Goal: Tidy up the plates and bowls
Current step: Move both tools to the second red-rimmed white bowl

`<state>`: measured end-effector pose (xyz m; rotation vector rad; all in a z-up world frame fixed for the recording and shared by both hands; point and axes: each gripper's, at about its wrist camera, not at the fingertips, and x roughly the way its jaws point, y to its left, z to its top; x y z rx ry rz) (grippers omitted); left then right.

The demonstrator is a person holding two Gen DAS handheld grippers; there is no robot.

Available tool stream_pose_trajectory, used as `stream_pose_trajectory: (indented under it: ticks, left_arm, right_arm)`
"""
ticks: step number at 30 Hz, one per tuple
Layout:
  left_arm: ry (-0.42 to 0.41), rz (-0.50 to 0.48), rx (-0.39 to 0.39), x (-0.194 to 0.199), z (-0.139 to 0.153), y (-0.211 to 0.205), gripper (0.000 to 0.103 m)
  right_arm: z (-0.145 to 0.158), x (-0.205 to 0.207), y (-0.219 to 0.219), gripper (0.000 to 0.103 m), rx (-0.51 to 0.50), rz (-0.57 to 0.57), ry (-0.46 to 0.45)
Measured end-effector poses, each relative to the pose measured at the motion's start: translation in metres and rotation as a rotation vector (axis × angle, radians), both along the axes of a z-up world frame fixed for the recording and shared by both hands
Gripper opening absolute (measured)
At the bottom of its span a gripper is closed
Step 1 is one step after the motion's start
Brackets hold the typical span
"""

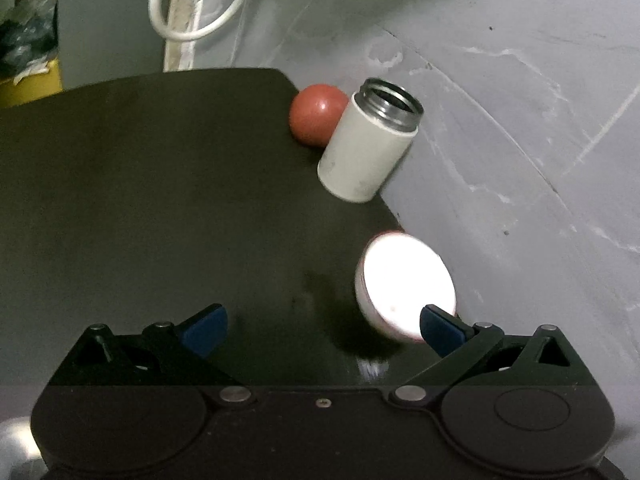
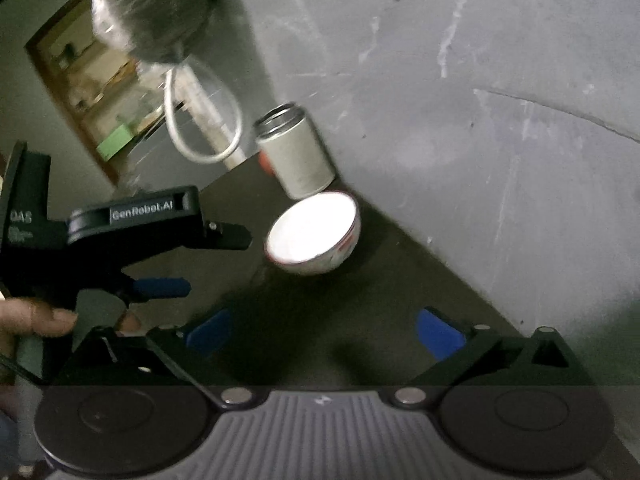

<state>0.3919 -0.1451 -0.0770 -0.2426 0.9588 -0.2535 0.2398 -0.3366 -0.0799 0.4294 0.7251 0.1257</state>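
So both grippers are spread wide with nothing between the fingers, and the whole thing comes down to where the bowl (image 1: 404,286) sits relative to them. From the left gripper (image 1: 323,330), the bowl is off to the right of the gap, not centred: its near rim overlaps that gripper's right blue fingertip (image 1: 440,330) in the left wrist view, though I can't tell if they actually touch. From the right gripper (image 2: 326,334) the bowl (image 2: 314,236) lies ahead and a little left of centre, clearly apart from the fingers. My guess is the left one is nearer and needs to slide right to straddle the rim. Past the bowl, the white canister (image 1: 368,144) stands on the dark tabletop (image 1: 160,200) by the wall, with a red ball (image 1: 314,114) behind it.
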Motion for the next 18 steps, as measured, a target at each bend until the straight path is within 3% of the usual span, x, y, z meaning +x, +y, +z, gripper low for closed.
stream_pose_trajectory:
  ticks: [5, 9, 18]
  left_arm:
    - [-0.038, -0.074, 0.057, 0.025, -0.008, -0.007, 0.102]
    - [-0.007, -0.099, 0.087, 0.044, -0.016, -0.009, 0.102]
    - [-0.022, -0.173, 0.101, 0.055, -0.020, -0.020, 0.102]
  right_arm:
    - [-0.007, 0.022, -0.004, 0.102, 0.025, -0.112, 0.004]
    - [-0.012, 0.035, 0.003, 0.098, -0.032, -0.105, -0.004]
    - [-0.014, 0.055, 0.009, 0.090, -0.039, -0.125, 0.000]
